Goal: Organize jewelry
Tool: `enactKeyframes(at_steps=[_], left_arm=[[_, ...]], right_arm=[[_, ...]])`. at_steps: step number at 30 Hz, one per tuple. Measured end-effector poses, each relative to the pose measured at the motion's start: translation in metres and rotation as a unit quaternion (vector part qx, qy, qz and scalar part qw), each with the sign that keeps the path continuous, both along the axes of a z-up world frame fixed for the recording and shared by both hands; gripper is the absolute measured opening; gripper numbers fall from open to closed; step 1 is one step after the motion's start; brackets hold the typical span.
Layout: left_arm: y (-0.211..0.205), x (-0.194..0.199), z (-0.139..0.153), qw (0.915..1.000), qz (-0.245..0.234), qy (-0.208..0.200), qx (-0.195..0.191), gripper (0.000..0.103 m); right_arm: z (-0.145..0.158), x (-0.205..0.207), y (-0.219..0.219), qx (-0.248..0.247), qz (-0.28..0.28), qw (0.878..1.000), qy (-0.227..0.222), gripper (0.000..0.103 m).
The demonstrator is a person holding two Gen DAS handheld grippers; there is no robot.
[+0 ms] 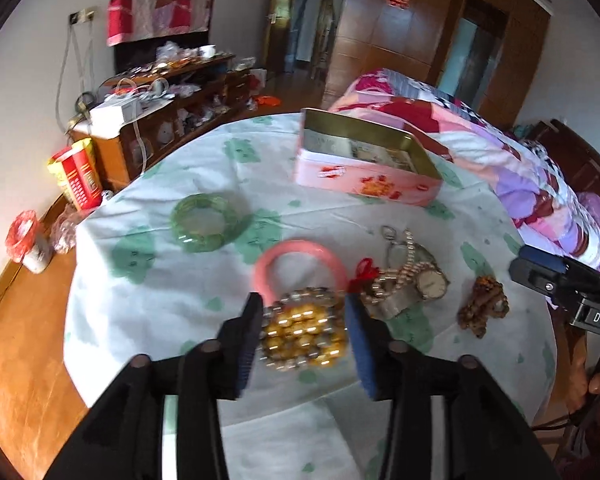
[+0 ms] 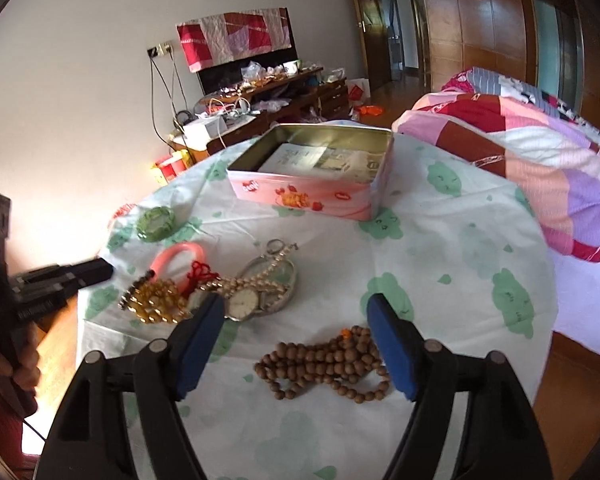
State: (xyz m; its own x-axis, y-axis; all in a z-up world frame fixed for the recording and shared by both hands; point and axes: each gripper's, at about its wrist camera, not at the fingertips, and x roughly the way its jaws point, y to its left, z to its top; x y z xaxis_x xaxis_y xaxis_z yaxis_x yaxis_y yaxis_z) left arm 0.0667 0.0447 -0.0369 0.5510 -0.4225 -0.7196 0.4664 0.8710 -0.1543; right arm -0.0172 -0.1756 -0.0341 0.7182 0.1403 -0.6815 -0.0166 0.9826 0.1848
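Note:
My left gripper (image 1: pixel 302 336) has its pads on either side of an amber bead bracelet (image 1: pixel 304 330); the pads touch its sides. In the right wrist view the bracelet (image 2: pixel 154 300) lies on the cloth. Behind it lie a pink bangle (image 1: pixel 300 268), a green bangle (image 1: pixel 204 222), and a watch with pearl strands (image 1: pixel 416 280). An open pink tin box (image 1: pixel 364 172) stands at the back. My right gripper (image 2: pixel 296 344) is open over a brown wooden bead string (image 2: pixel 324 364).
The round table (image 1: pixel 24 360) has a white cloth with green prints (image 2: pixel 460 260). A bed with a patchwork quilt (image 2: pixel 540 160) is on the right. A cluttered wooden cabinet (image 1: pixel 172 104) stands by the wall. A red jar (image 1: pixel 26 240) and red packet (image 1: pixel 78 178) sit at the table's left edge.

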Motion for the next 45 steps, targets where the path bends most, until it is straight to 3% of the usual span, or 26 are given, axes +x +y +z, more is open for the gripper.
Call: enactKeyframes(at_steps=[3,7,9,11,15,20,24,31,45], left_arm=[[-0.016,-0.002,-0.009,0.999,-0.007,-0.014,0.041,0.045],[-0.025,0.0,-0.024,0.9972,-0.026,-0.003,0.07,0.021],[-0.018,0.005,-0.028,0.9988,-0.022,0.01,0.042,0.019],[-0.008,0.009,-0.025,0.9995,-0.013,0.028,0.008,0.01],[0.022,0.007,-0.001,0.9967,-0.003,0.026,-0.077,0.01],[0.039,0.009,0.008,0.9964,0.031,0.014,-0.078,0.01],[0.044,0.009,0.006,0.9943,0.015,0.025,-0.103,0.01],[0.048,0.008,-0.012,0.9979,0.038,0.029,-0.045,0.011],[0.077,0.023,-0.03,0.9949,0.072,0.047,-0.051,0.011]], right_arm=[[-0.001,0.003,0.005,0.002,0.001,1.0,0.006,0.077],[-0.003,0.003,0.007,-0.007,-0.001,1.0,0.012,0.077],[-0.004,0.004,0.006,-0.006,-0.003,1.0,0.013,0.077],[-0.004,0.004,0.007,-0.003,-0.002,1.0,0.013,0.077],[-0.003,0.004,0.012,-0.004,0.009,1.0,0.011,0.077],[-0.008,0.009,0.027,0.016,0.041,0.999,0.015,0.077],[-0.014,0.016,0.05,0.028,0.089,0.995,0.018,0.077],[-0.033,0.033,0.102,0.021,0.177,0.983,0.039,0.077],[-0.058,0.07,0.154,-0.012,0.24,0.969,0.06,0.077]])
